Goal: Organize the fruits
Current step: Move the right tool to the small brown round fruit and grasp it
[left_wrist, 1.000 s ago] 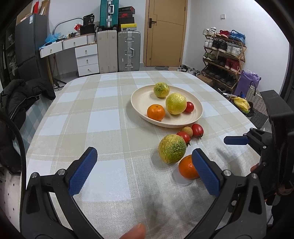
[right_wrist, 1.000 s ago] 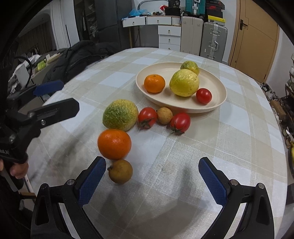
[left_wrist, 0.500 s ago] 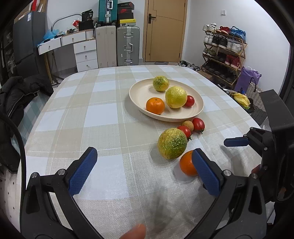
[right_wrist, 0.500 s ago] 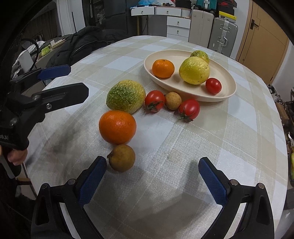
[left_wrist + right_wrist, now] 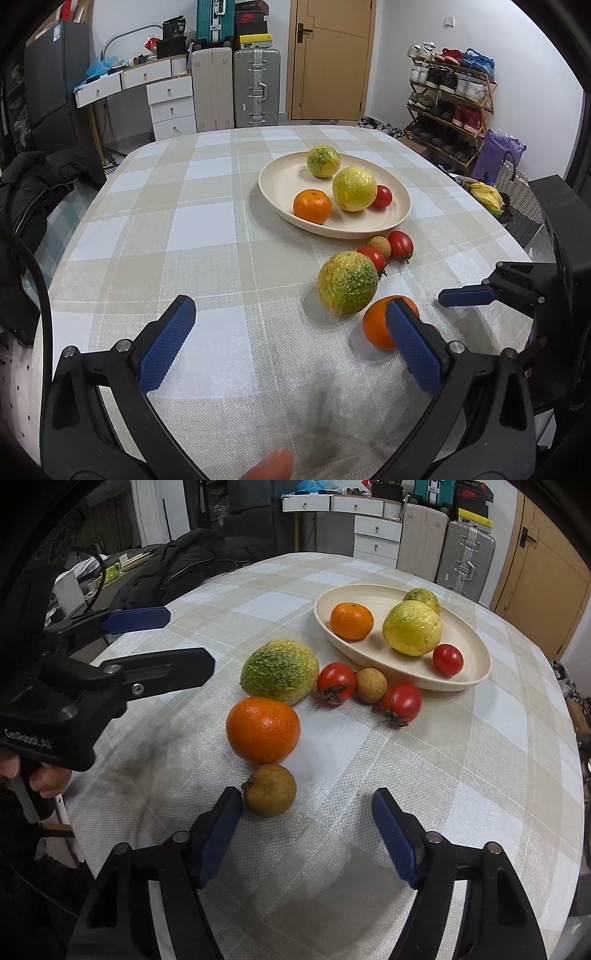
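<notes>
A cream plate (image 5: pixel 280 173) (image 5: pixel 476 664) holds a tangerine (image 5: pixel 351 620), a yellow citrus (image 5: pixel 412 627), a green-yellow citrus (image 5: pixel 421 597) and a small tomato (image 5: pixel 447 659). On the cloth lie a rough green citrus (image 5: pixel 279 672) (image 5: pixel 347 283), an orange (image 5: pixel 262 729) (image 5: pixel 376 325), two tomatoes (image 5: pixel 335 682) (image 5: pixel 401 702), a small brown fruit (image 5: pixel 371 685) and a brown pear-like fruit (image 5: pixel 269 790). My right gripper (image 5: pixel 306 812) is open, its left pad beside the brown fruit. My left gripper (image 5: pixel 291 325) is open and empty, left of the orange.
The checked tablecloth covers an oval table (image 5: pixel 166 229). Dark coats lie on a seat at the left edge (image 5: pixel 33 184). Suitcases (image 5: pixel 256 86), drawers and a shoe rack (image 5: pixel 450 103) stand behind the table.
My right gripper has moved forward and down toward the brown fruit and narrowed. My left gripper has crept forward slightly, still open.
</notes>
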A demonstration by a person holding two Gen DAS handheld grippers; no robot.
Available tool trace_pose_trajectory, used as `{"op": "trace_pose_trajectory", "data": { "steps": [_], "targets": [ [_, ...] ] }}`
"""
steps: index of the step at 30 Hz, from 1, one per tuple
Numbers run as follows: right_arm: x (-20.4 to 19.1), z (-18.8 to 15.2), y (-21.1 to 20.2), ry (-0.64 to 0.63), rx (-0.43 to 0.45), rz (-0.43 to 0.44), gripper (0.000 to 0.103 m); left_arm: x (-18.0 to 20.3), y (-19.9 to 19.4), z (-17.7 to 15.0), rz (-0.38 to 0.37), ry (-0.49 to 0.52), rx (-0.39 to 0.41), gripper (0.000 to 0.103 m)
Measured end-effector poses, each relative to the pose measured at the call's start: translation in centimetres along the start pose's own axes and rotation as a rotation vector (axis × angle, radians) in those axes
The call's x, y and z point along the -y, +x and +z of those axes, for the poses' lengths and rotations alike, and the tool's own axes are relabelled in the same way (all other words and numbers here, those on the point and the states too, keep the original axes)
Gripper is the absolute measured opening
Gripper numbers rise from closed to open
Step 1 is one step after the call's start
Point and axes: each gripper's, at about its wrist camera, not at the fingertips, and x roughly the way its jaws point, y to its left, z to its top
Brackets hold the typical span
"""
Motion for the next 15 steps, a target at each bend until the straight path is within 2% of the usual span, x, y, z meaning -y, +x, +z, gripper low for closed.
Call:
{"op": "trace_pose_trajectory", "data": {
  "steps": [5,9,13,15],
  "targets": [
    [-0.6,0.0,-0.2,-0.025,0.004,0.024,0.06,0.1,0.1,0.0,-0.001,0.003,-0.005,0.103],
    [-0.9,-0.2,-0.5,-0.031,0.008,0.046,0.046,0.2,0.4,-0.2,-0.002,0.006,-0.01,0.103],
    [-1.2,-0.4,-0.8,-0.025,0.012,0.058,0.041,0.3,0.6,-0.3,-0.002,0.012,-0.015,0.103],
    [-1.2,-0.4,-0.9,-0.023,0.014,0.07,0.034,0.4,0.6,-0.4,-0.001,0.015,-0.017,0.103]
  ]
}}
